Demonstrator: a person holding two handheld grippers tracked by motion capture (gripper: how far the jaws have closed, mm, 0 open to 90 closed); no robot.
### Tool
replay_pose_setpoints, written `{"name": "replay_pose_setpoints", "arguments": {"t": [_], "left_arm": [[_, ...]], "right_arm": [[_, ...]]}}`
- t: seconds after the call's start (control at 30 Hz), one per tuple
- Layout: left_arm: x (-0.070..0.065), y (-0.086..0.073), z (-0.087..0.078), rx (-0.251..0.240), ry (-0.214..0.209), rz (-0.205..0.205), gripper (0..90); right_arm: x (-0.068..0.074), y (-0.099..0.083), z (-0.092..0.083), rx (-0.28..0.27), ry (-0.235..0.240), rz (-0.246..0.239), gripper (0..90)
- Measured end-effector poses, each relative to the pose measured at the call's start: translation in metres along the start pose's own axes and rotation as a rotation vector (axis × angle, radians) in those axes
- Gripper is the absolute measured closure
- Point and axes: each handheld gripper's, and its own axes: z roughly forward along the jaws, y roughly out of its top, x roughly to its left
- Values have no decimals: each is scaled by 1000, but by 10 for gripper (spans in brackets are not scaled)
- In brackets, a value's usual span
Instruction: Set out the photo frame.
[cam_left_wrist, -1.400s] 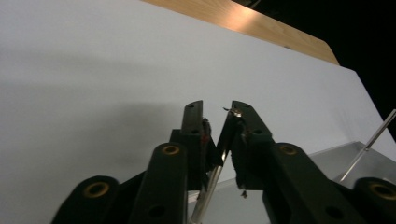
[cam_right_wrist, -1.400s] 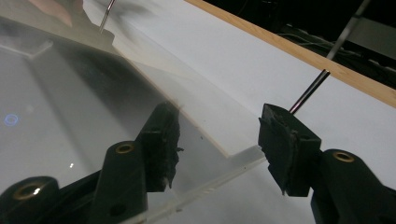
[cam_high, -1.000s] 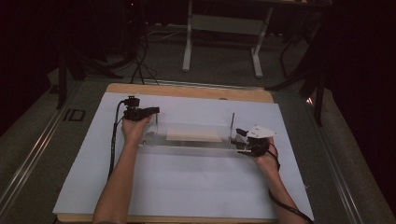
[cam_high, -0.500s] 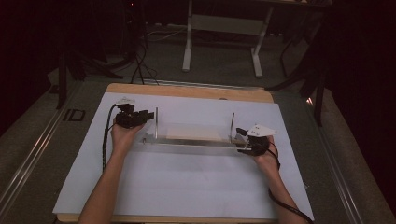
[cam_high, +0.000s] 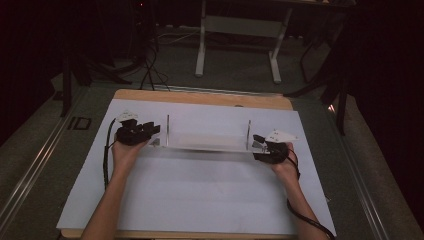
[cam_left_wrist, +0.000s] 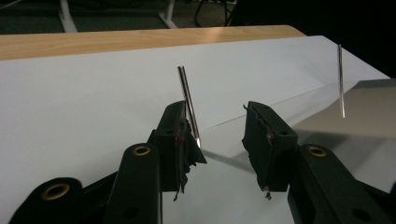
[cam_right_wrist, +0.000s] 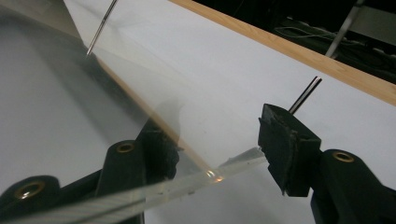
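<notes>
- A clear plastic sheet stands in the middle of the white paper, between two thin metal pins.
- The right gripper is at its right end; the sheet's edge sits between the jaws, but I cannot tell if they press it.
- The left gripper is just beside the left end; its jaws have just been opening, with nothing between them.
- The paper covers a wooden table.

— What lies past the far edge of the pale wooden tabletop, out where the tools point?

— A grey carpeted floor, then a white metal stand with two splayed feet. Black cables trail across the floor left of it.

— And the light?

— Dim. The room behind goes nearly black; a white paper sheet covering the tabletop is the brightest surface.
</notes>
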Motion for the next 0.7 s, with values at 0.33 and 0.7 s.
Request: {"name": "replay_pose_setpoints", "arguments": {"t": [0.33, 0.7], "left_arm": [[-1, -8, -8, -16, 12, 15, 570], [-3, -7, -12, -35, 2, 38, 567]], "right_arm": [[-3, 4, 1, 9, 12, 15, 462], [-8, 6, 2, -1, 27, 37, 454]]}}
